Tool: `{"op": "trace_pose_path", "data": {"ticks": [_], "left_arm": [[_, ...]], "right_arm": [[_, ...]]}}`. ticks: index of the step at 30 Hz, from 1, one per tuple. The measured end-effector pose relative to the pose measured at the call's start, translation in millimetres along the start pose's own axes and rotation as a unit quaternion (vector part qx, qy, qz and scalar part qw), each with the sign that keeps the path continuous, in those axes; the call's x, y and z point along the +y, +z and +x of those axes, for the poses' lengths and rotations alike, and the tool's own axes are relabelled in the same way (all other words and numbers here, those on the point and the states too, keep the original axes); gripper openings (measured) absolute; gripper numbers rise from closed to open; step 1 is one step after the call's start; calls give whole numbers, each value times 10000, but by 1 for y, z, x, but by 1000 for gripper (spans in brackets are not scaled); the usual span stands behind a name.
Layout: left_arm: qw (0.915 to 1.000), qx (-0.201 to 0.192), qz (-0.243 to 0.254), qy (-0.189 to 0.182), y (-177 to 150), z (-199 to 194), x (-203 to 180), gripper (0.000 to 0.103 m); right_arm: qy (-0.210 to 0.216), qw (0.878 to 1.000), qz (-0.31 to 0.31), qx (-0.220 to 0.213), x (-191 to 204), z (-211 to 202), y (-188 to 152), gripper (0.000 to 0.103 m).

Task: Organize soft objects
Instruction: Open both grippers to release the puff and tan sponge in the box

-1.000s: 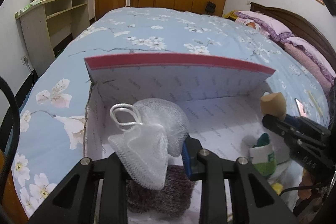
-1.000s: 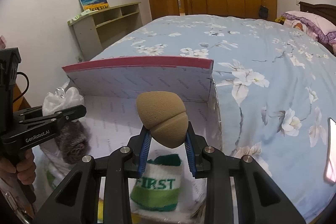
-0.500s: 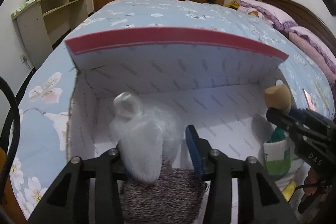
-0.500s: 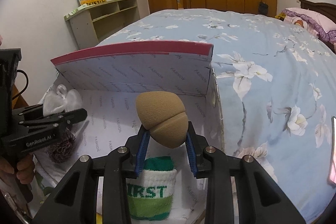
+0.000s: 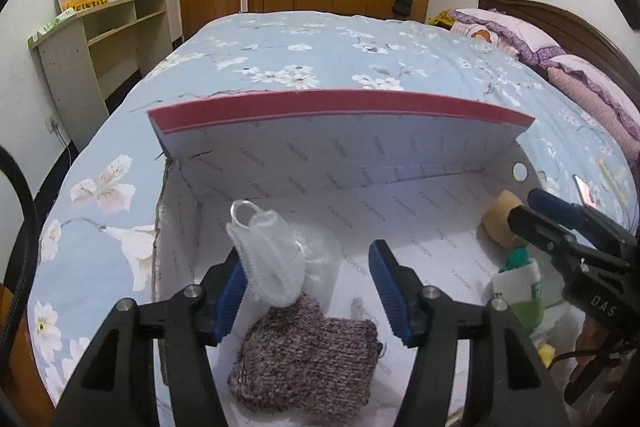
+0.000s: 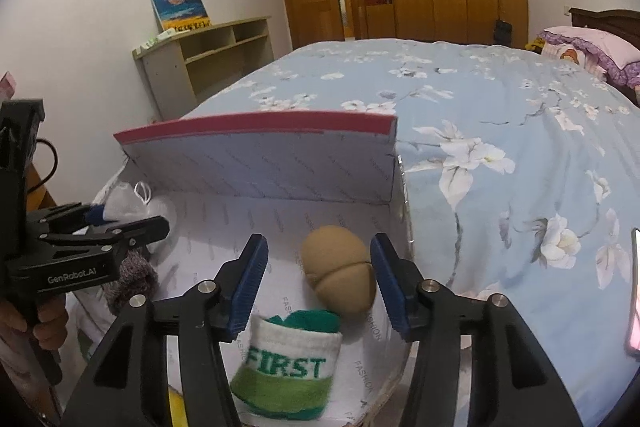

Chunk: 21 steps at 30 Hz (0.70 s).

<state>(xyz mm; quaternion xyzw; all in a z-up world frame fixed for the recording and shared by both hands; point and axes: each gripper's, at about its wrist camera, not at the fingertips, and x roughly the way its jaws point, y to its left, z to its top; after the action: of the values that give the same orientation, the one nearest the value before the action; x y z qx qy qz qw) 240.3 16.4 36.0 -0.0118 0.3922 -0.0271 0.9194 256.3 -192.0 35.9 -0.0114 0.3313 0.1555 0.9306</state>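
An open white box with a red rim (image 5: pixel 340 107) (image 6: pixel 256 123) sits on the bed. My left gripper (image 5: pixel 308 283) (image 6: pixel 120 223) is over its left end, and its jaws are opening. A white mesh puff (image 5: pixel 268 267) (image 6: pixel 132 199) leans on the left pad, clear of the right one, atop a grey-brown knitted piece (image 5: pixel 308 355) (image 6: pixel 132 279). My right gripper (image 6: pixel 318 283) (image 5: pixel 560 227) is at the right end, its jaws also opening. A tan sponge (image 6: pixel 340 275) (image 5: pixel 498 223) lies loose between them. A green-and-white rolled sock (image 6: pixel 288 371) (image 5: pixel 520 287) stands below.
The box's far flap stands upright. The blue floral bedspread (image 6: pixel 500 115) stretches beyond and to the right. A phone (image 6: pixel 634 295) lies at the right edge. A shelf unit (image 5: pixel 100 39) stands by the left wall, pillows (image 5: pixel 560 67) at far right. A hand (image 6: pixel 44 323) holds the left gripper.
Both grippers opened. The puff slipped out of the left jaws onto the knitted piece. The sponge dropped from the right jaws to the box floor behind the sock.
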Motion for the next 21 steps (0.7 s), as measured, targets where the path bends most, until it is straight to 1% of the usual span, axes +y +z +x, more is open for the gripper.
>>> {"op": "trace_pose_path", "data": {"ticks": [11, 21], "left_arm": [[9999, -79, -80, 21, -4, -28, 1, 63], [9997, -237, 27, -1, -22, -65, -3, 63]], "right_arm": [[65, 9998, 189, -28, -6, -17, -1, 55], [101, 9994, 188, -264, 3, -56, -10, 55]]}}
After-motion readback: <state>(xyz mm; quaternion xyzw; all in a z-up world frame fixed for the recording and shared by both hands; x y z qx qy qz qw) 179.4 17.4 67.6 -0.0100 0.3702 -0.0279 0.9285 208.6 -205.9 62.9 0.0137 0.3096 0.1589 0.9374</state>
